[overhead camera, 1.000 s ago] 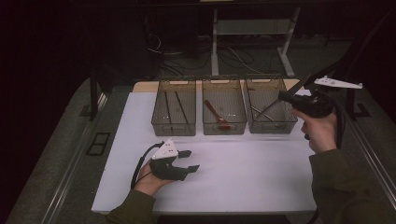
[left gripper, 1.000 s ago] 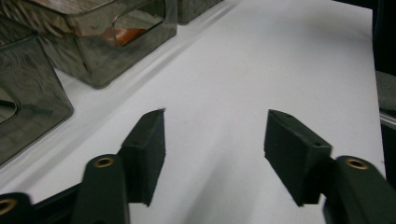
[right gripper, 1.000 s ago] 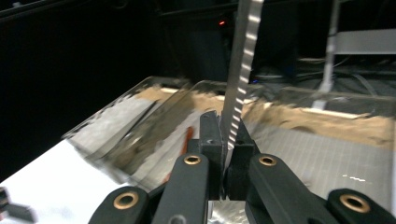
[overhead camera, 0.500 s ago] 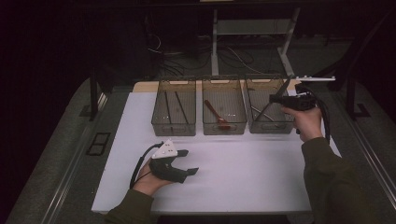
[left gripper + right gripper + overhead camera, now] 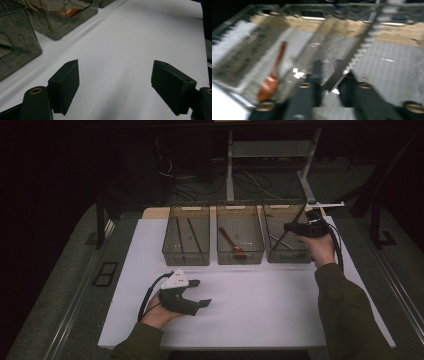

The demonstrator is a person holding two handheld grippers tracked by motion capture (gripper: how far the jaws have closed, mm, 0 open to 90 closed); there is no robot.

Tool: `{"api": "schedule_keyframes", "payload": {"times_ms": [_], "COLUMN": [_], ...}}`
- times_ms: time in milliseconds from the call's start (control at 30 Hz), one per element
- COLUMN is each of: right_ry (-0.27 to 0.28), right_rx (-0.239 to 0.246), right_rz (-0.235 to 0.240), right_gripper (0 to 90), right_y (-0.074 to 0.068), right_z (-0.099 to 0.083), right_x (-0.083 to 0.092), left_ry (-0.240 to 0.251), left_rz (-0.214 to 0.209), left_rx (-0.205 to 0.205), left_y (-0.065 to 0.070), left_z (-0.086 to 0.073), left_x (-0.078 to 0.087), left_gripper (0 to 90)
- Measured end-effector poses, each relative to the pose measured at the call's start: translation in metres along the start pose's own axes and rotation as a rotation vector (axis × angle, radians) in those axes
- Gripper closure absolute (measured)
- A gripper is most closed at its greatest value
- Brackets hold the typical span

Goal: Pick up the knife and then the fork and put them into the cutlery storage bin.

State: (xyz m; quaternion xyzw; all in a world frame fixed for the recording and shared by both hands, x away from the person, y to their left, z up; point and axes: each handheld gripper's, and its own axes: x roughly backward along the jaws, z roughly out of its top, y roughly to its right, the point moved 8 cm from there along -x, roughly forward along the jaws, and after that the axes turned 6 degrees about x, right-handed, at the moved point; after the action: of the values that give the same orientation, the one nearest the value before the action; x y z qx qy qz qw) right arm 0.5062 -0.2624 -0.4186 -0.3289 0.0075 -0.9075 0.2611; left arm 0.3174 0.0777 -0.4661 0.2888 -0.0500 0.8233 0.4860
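The right gripper (image 5: pixel 291 226) is up over the right bin (image 5: pixel 286 256), and its jaws are pressed tight on a thin silver knife (image 5: pixel 359 53) with a bumpy, toothed edge. In the right gripper view the knife sticks up and away from the jaws, slanting over the bin's floor, so it looks like it is being carried and not yet put down. That view is blurry, so I cannot tell if the knife's far end touches anything. In the high view another silver piece (image 5: pixel 278 241) lies in the bottom of the right bin. Just left of the right bin is the middle bin (image 5: pixel 240 255), and a red-brown spoon (image 5: pixel 231 241) lies in it. One more bin to the left, the left bin (image 5: pixel 185 256) holds two long dark sticks (image 5: pixel 186 236), maybe chopsticks. So each bin seems to have some things in it already, and I think the sorting is well along. The white mat (image 5: pixel 260 305) in front of the right bin has nothing left on it to pick up. The left gripper (image 5: pixel 199 293) rests low on the mat, well away from the right bin, jaws spread wide with nothing between them. What is left, I would guess, is laying the knife down in the right bin and letting go.
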Motion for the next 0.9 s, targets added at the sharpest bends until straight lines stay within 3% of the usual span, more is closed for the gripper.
{"api": "schedule_keyframes", "payload": {"times_ms": [67, 167, 367, 500, 767, 900], "right_ry": [-0.045, -0.081, -0.074, -0.048, 0.03, 0.066], "right_rx": [0.012, 0.031, 0.051, 0.069, 0.13, 0.162], "right_rz": [-0.047, -0.099, -0.099, -0.08, 0.047, 0.078], "right_gripper": [55.7, 48.8, 41.3, 38.5, 28.8, 26.9], "right_y": [0.008, 0.019, 0.024, 0.018, -0.013, -0.028], "right_z": [-0.006, -0.014, -0.014, -0.011, -0.021, -0.031], "right_x": [-0.003, 0.0, 0.013, 0.02, 0.041, 0.052], "left_ry": [0.003, -0.002, -0.006, -0.011, -0.01, -0.007], "left_rz": [0.001, 0.002, 0.006, 0.009, 0.018, 0.021], "left_rx": [-0.002, 0.0, -0.003, -0.004, -0.006, -0.012], "left_y": [-0.001, -0.002, -0.002, -0.001, 0.0, 0.001], "left_z": [0.0, -0.001, -0.001, -0.002, -0.004, -0.006], "left_x": [0.0, 0.0, -0.001, 0.0, 0.006, 0.011], "left_gripper": [21.7, 21.2, 19.8, 18.4, 16.6, 16.2]}}
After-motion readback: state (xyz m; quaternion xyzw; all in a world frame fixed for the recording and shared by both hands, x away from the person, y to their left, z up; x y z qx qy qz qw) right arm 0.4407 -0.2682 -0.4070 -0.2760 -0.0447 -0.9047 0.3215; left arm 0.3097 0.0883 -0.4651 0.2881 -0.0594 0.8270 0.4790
